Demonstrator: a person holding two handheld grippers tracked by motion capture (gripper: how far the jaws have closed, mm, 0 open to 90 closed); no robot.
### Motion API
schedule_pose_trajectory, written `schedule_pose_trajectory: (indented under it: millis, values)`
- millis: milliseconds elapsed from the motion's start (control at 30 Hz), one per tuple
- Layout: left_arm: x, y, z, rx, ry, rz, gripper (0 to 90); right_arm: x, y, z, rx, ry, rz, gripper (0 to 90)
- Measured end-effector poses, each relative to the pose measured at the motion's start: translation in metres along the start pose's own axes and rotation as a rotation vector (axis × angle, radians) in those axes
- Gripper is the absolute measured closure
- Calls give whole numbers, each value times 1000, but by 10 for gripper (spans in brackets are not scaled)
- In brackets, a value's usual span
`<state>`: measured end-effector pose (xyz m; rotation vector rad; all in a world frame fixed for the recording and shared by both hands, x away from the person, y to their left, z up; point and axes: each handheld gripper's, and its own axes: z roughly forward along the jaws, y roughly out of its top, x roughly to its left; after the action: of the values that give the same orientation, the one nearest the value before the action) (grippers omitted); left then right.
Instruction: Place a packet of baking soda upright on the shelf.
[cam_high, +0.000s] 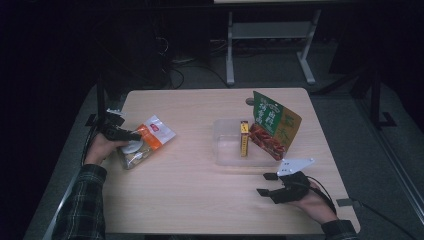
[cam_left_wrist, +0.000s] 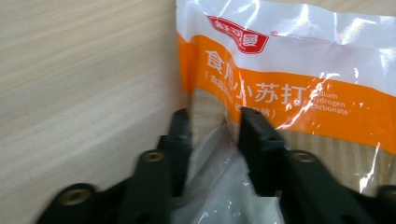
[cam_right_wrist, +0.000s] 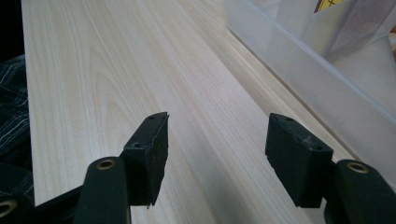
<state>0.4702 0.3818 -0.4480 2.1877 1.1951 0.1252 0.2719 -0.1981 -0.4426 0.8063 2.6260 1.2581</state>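
Flanking baking-soda pouch (cam_high: 145, 142): clear bin (cam_high: 227, 150), green bag (cam_high: 272, 125).

Glossy plastic baking-soda bag (cam_left_wrist: 289, 79); matt pale wood-grain table (cam_high: 200, 200); translucent plastic bin (cam_high: 225, 145).

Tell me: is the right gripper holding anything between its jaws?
No: the right gripper stands open over the bare table, nothing between its jaws.

A light wooden table (cam_high: 200, 200) fills the middle of the high view. At its left edge lies an orange-and-white pouch (cam_high: 145, 140) — flat on the wood. Right of centre stands a clear plastic bin (cam_high: 225, 145) — a green snack bag (cam_high: 272, 125) and a yellow packet (cam_high: 244, 138) stand in it.
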Motion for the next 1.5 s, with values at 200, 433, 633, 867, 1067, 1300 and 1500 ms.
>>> schedule_pose_trajectory:
  millis: [200,433,633,867,1067,1300,1500]
  values:
    - [-3,-5,-2,-10,-29,-2,868,0,1,0,-1,-4,1,389]
    - [-9,-11,-10,-69,-50,-26,894,1,1,-1,-6,-1,4,390]
    - [-25,-13,-20,-115,-72,-13,896,0,1,-1,-12,-6,-2,392]
    - [-43,-12,-34,-163,-82,19,896,0,2,-1,-13,-3,-1,392]
    - [-56,-14,-48,-215,-99,25,897,-1,1,-3,-23,0,9,391]
    - [-76,-17,-64,-273,-123,38,898,-1,1,-5,-45,-4,27,377]
    - [-91,-22,-72,-306,-143,54,898,1,3,-6,-67,14,40,402]
